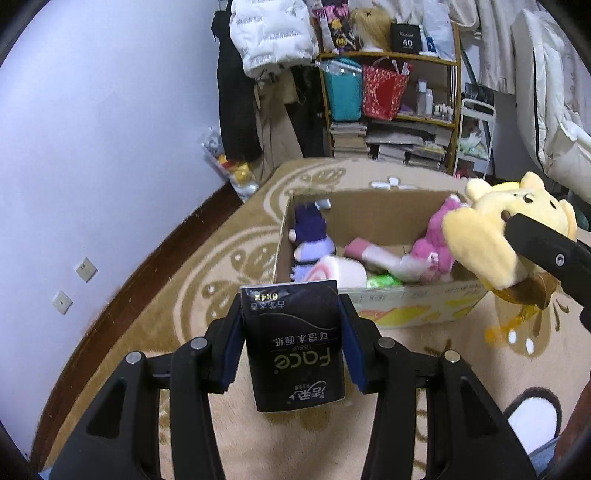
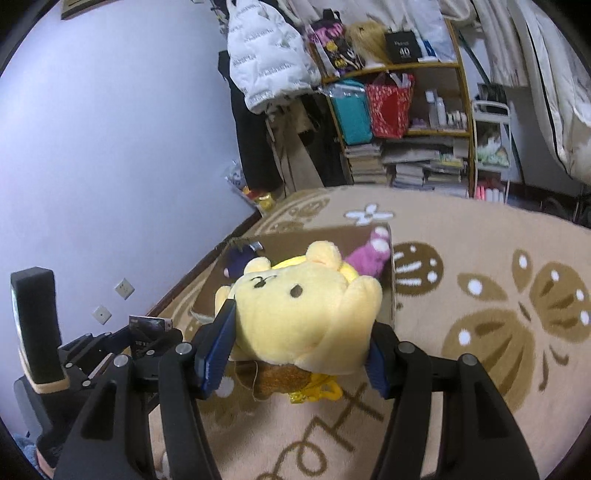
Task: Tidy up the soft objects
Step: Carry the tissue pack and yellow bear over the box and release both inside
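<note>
Tissues (image 1: 293, 345) in a black pack sit upright between the blue pads of the left gripper (image 1: 291, 325), which pinches the pack by its two long sides; the print on the front reads upside down in the left wrist view. Beyond the pack stands an open cardboard box (image 1: 417, 308) on a beige carpet (image 1: 207, 280) with brown flower patterns. Inside the box lie a purple doll (image 1: 312, 236) against the left wall, a pink plush (image 1: 434, 245) toward the right, a white and pink roll (image 1: 338, 273) near the front wall, and something green (image 1: 384, 281) just beside that roll. The right gripper (image 2: 299, 350) clamps a yellow bear (image 2: 306, 317) by the sides of its head, the pads sunk into the plush, with a brown part and a yellow cord hanging beneath it. In the left wrist view the bear (image 1: 498, 236) is held up just beside the box's right wall, at its near corner, off the carpet. In the right wrist view the bear hides much of the box (image 2: 386, 295), and the left gripper (image 2: 147, 334) shows low at the left with the pack's top edge visible. Behind the carpet a shelf (image 1: 391, 59) holds bags, bottles and stacked books, and a white jacket (image 1: 269, 35) hangs beside it against a pale wall (image 1: 110, 129).
</note>
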Tool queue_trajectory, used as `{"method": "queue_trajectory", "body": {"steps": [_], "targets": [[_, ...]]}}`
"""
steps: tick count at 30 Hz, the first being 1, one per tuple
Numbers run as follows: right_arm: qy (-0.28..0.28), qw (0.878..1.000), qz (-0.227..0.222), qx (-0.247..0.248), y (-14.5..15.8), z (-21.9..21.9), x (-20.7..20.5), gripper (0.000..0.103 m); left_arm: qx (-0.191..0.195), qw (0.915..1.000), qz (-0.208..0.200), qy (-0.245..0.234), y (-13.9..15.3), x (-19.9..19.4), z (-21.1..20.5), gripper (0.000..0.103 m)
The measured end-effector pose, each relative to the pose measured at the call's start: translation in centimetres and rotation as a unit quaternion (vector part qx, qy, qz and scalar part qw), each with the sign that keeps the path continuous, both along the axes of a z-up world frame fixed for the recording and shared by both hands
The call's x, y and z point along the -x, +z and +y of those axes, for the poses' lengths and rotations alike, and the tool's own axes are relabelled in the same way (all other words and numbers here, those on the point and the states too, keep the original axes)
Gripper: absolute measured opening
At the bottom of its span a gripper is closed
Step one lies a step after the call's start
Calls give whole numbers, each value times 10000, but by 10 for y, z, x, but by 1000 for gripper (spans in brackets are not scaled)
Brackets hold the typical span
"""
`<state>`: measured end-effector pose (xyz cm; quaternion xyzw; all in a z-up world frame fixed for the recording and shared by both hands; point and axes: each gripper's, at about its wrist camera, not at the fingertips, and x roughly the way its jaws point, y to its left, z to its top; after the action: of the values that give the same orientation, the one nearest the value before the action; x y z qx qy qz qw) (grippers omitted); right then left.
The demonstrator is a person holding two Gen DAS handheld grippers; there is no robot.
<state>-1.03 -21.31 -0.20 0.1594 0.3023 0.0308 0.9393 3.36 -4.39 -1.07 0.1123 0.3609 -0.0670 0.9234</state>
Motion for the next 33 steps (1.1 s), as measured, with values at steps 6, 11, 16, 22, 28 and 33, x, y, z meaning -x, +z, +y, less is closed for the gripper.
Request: {"method": "queue_trajectory", "body": {"steps": [6,11,16,22,28,33], "targets": [[-32,9988,-459,177,7,2,-1,65,137,9985,-529,-2,16,-4,-4,45],[14,9974,-652,303,11,1,-10,65,126,9973,-717,-75,28,-18,-12,45],[52,9959,-665,603,14,-2,-28,65,163,9967,-775,-151,34,-34,-18,46],[81,9951,-602,777,8,-5,-47,66,217,9969,-737,-176,30,-58,-22,46],[109,9955,-427,842,-6,-8,-67,66,170,9971,-711,-197,23,-76,-27,46],[134,9952,-410,878,-11,-8,-81,67,175,9975,-652,-203,13,-88,-30,46]]}}
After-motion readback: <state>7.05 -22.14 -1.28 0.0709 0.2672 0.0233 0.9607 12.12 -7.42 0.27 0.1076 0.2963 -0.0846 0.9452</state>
